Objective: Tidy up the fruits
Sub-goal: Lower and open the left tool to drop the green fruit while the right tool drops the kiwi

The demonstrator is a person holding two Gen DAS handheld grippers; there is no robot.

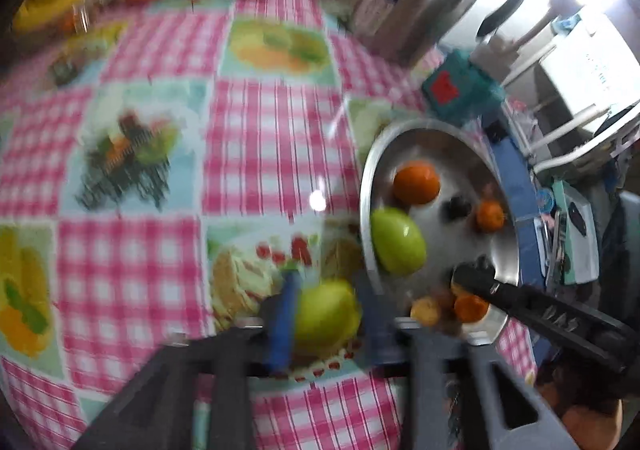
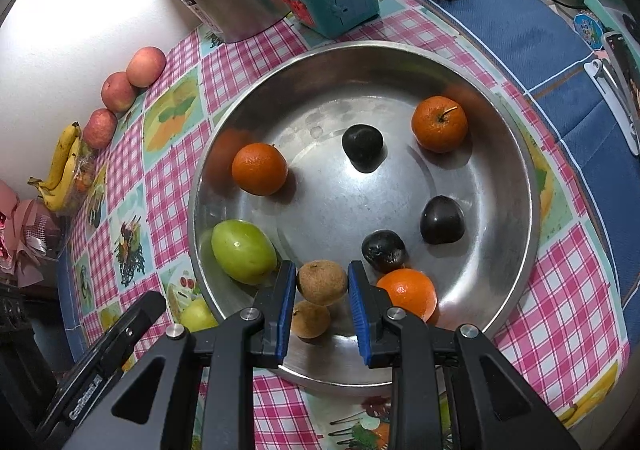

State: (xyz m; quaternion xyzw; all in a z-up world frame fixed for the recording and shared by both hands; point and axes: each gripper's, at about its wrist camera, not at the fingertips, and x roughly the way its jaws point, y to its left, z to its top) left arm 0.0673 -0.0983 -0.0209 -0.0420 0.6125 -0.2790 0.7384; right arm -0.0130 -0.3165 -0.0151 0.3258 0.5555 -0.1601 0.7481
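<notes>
Nine fruits sit in the steel bowl (image 2: 516, 154) near the table's right edge: a green fruit (image 2: 243, 251), three oranges (image 2: 259, 169), three dark plums (image 2: 442, 219), two brown ones. Right gripper (image 2: 322, 282) is clamped on a brown fruit (image 2: 322, 281). Left gripper (image 1: 326, 316) straddles a yellow-green fruit (image 1: 326, 312) just outside the bowl's rim; grip unclear through blur.

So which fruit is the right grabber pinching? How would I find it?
Find the big metal bowl on the checked cloth. At its near rim, the right gripper pinches a small brown fruit. It is rough and dull, unlike the shiny orange and green fruit beside it.
</notes>
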